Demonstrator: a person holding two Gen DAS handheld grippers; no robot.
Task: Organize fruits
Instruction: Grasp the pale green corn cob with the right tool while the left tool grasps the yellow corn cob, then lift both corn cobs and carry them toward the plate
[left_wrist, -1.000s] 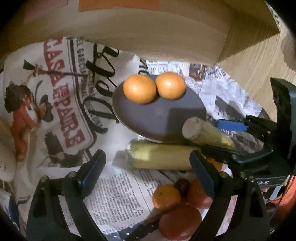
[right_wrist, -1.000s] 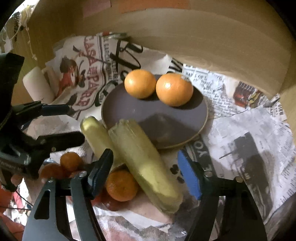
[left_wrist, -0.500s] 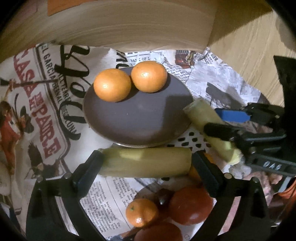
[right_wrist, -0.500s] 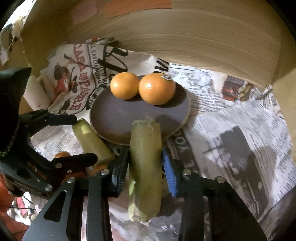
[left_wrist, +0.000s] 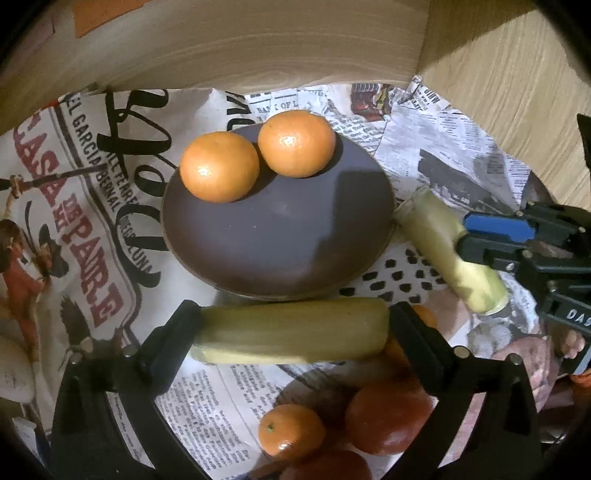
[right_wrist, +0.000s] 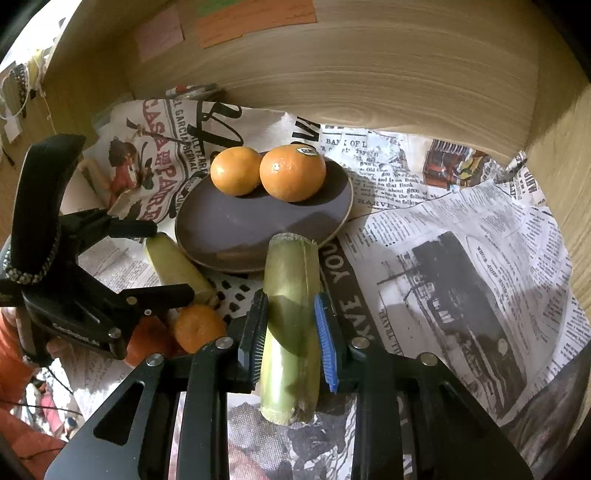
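Right tongs (right_wrist: 290, 334) have just closed on one pale stalk (right_wrist: 291, 314) beside the dark plate (right_wrist: 236, 229); left tongs (left_wrist: 293, 334), just widened, straddle a second stalk (left_wrist: 291, 334) unclamped. Plate holds two oranges (right_wrist: 291, 171).

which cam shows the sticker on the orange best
The right wrist view: the sticker sits in plain sight on top of the right-hand orange on the dark plate. In the left wrist view the same orange is large and sharp, but no sticker shows on it.
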